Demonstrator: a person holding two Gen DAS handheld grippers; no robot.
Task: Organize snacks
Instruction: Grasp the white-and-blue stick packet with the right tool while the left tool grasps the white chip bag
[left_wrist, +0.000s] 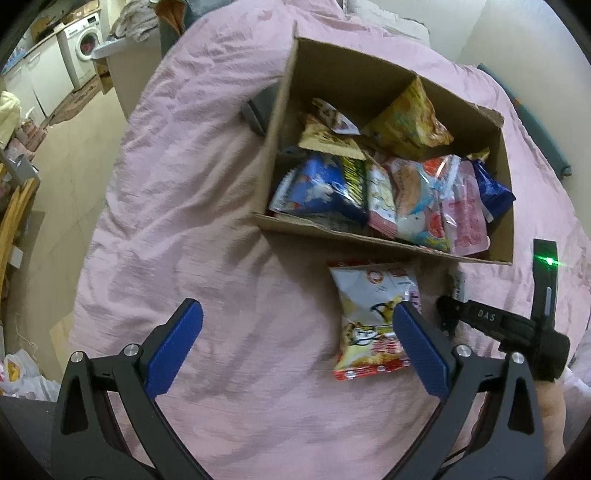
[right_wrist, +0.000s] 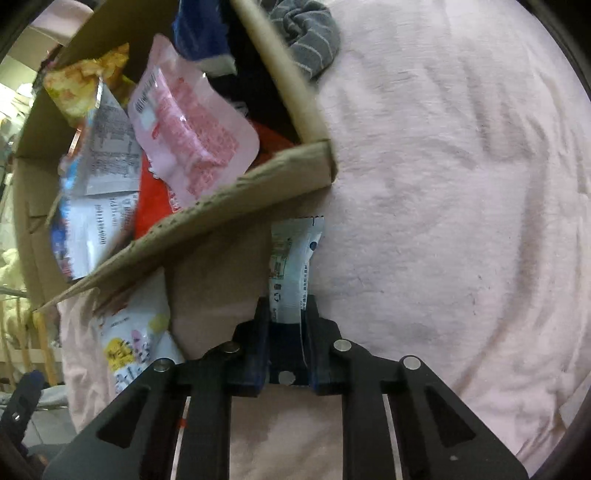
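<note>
A cardboard box (left_wrist: 376, 242) full of snack packets lies on a pink bedspread (left_wrist: 207, 229); it also shows in the right wrist view (right_wrist: 236, 206). A white, yellow and red snack bag (left_wrist: 369, 317) lies on the bedspread in front of the box. My left gripper (left_wrist: 297, 325) is open above the bedspread, its right finger over that bag. My right gripper (right_wrist: 286, 306) is shut on a white and light-blue packet (right_wrist: 295, 254) beside the box's near corner. It shows from the side in the left wrist view (left_wrist: 448, 314).
A grey striped cloth (right_wrist: 310, 33) lies against the box's far side. A second bag (right_wrist: 136, 332) lies under the box's front edge. Left of the bed are a washing machine (left_wrist: 83, 46), white cabinets and wooden furniture on the floor.
</note>
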